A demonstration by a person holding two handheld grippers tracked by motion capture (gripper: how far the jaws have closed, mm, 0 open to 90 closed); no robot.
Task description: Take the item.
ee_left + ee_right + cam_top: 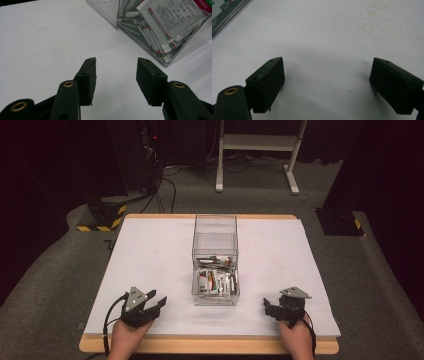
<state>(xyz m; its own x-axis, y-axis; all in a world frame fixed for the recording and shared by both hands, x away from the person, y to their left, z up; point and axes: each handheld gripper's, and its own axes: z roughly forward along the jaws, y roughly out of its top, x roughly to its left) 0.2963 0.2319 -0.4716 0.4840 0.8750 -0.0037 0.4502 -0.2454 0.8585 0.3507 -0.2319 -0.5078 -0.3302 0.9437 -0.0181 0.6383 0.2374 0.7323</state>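
dark room, white table | clear box of sachets centred for both-side reach | left gripper, right gripper parked flanking, jaws apart, empty | sachet print unreadable, probably medicine

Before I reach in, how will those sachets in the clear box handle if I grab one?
The sachets look thin and flat, so probably floppy and light. Their glossy foil may slip between fingers. They stand packed together in the clear box, so neighbours could drag up too.
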